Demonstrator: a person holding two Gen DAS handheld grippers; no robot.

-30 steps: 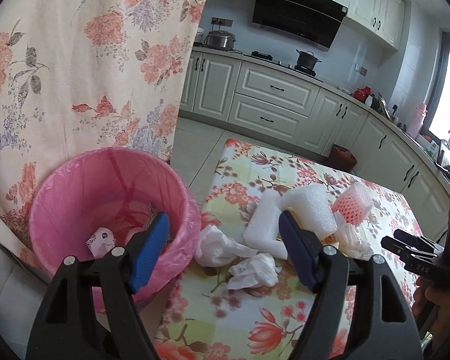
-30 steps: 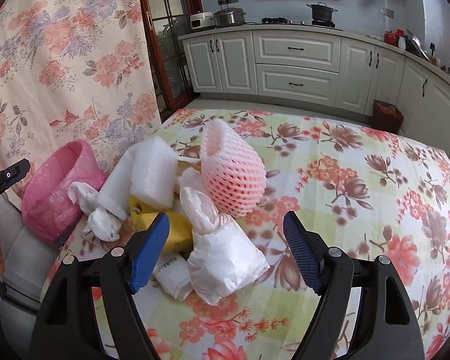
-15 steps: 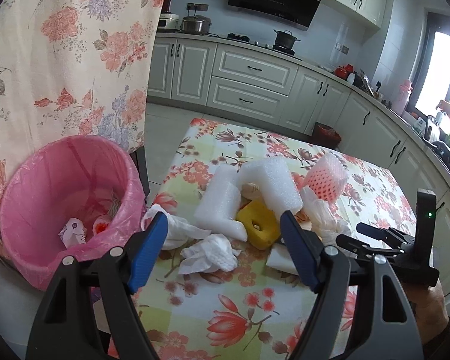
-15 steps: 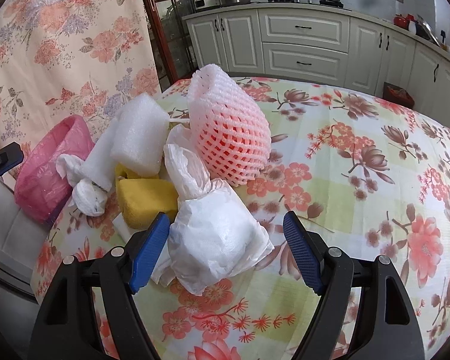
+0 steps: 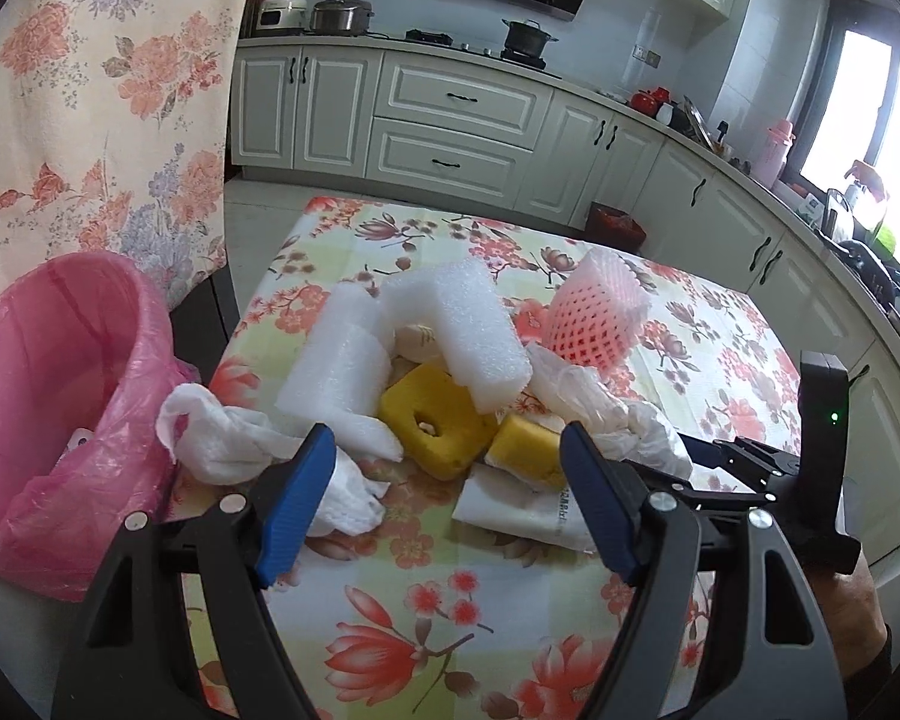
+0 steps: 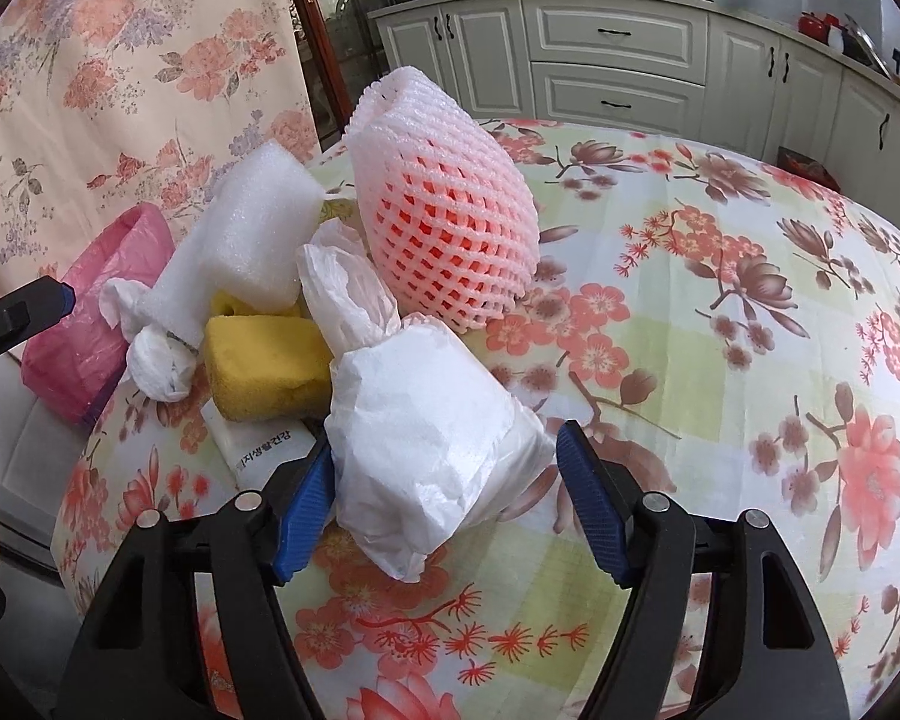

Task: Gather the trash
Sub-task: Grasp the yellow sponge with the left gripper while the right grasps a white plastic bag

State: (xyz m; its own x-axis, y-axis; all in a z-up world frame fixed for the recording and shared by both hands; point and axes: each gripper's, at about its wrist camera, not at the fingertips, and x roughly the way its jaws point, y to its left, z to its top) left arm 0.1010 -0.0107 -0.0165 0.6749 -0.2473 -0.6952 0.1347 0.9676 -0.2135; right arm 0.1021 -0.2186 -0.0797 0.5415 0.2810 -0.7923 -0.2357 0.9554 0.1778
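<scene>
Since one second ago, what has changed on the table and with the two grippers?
The right gripper came down over the white plastic bag, its jaws closing around it. The left gripper swung from the pink bin toward the pile, open. The trash pile did not move.

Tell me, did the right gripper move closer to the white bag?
Yes. The right gripper came down toward the table; the white bag now sits between its jaws, which have just been closing.

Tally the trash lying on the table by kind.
White foam blocks: 2
Yellow sponges: 2
Pink foam net: 1
White plastic bag: 1
Crumpled tissues: 2
Printed white packet: 1
Total: 9
A beige scrap under the foam is too hidden to count.
</scene>
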